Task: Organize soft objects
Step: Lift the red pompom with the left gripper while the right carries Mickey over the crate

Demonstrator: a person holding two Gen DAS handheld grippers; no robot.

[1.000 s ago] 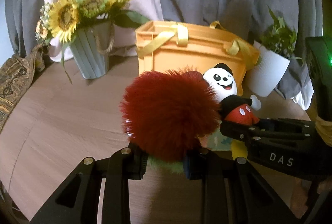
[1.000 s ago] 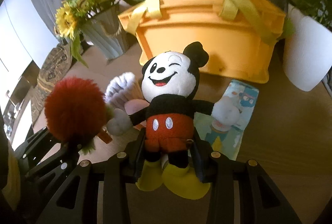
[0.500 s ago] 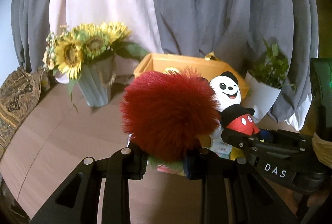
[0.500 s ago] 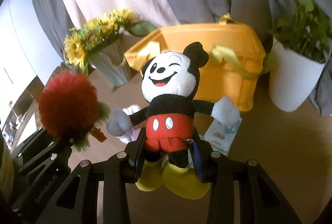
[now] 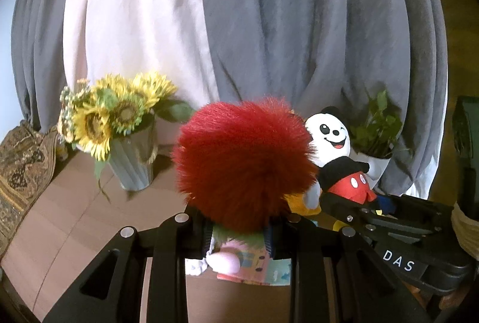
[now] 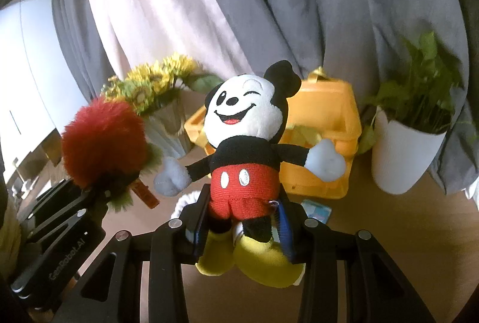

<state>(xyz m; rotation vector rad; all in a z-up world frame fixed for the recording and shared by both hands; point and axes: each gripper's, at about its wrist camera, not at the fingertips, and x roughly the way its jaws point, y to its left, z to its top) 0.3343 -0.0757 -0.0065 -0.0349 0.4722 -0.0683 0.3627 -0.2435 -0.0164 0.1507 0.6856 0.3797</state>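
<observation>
Claw tips of the left claw pinch the base of a red fluffy pom-pom, narrowed onto its green fringe and lifted off the wooden surface; the ball fills the middle of the left wrist view. Right claw is likewise clamped, squeezing the red shorts of a Mickey Mouse plush that sits upright between its fingers, yellow shoes hanging toward 6 o'clock and arms spread wide. In the right wrist view the pom-pom shows at 9 o'clock of the plush, just beside its white glove but apart from it. Behind the plush, toward 1 o'clock, stands an orange basket with yellow handles, open on top. Under the left claw, at 6 o'clock of the pom-pom, pastel soft items lie on the surface. A ribbed vase of sunflowers stands at 9 o'clock of the pom-pom, well apart. A white pot with a green plant sits at 3 o'clock of the basket, near it. Grey and pale curtains hang behind everything
</observation>
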